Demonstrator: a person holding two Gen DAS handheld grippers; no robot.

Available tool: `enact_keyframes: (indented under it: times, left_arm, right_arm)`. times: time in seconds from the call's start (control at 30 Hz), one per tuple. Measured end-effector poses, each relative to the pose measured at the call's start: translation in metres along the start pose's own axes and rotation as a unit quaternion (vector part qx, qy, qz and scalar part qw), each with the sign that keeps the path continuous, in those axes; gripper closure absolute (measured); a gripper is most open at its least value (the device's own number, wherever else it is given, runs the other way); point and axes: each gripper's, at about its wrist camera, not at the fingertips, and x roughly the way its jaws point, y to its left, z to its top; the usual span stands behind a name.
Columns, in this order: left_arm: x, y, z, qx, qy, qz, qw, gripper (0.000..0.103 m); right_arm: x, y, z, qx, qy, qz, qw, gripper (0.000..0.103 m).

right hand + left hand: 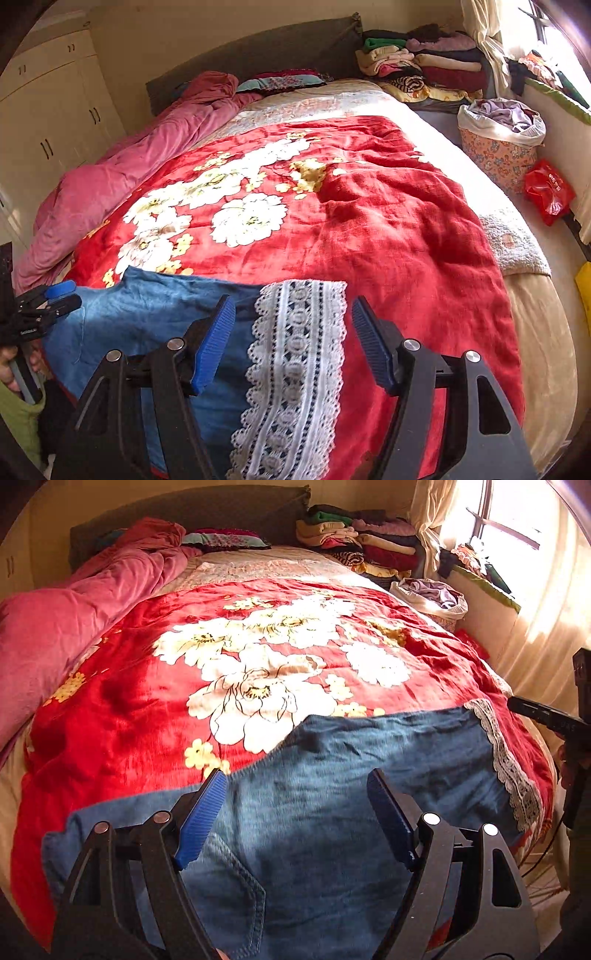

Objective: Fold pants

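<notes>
Left wrist view: left gripper [295, 786] spread, nothing between the pads, over the pants [332, 775]
Pants location: flat on the red blanket [129, 701], at the near edge of the bed
Right wrist view: right gripper [291, 314] spread, empty, above the lace hem [295, 350]
Handling: denim is soft, limp, moderately heavy; drapes and drags rather than slides
Lace: delicate, snag risk
Grip point: pinch the denim edge beside the lace and the waist end, not the lace itself
</notes>
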Motion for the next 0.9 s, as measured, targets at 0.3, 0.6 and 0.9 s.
enact_keyframes:
  times: [0.3, 0.6, 0.9]
  left_arm:
    - [0.053, 0.010, 0.024, 0.000, 0.032, 0.001, 0.9995, 0.032]
    - [0.098, 0.014, 0.018, -0.014, 0.067, -0.040, 0.9968, 0.035]
    - [0.089, -0.007, 0.017, 0.004, 0.060, -0.074, 0.9955, 0.100]
  right_arm:
    - [0.059, -0.025, 0.005, 0.010, 0.054, 0.004, 0.998, 0.056]
    - [0.075, -0.023, -0.002, -0.004, 0.055, 0.038, 0.998, 0.064]
    - [0.062, -0.017, -0.008, -0.002, 0.035, 0.056, 0.998, 0.083]
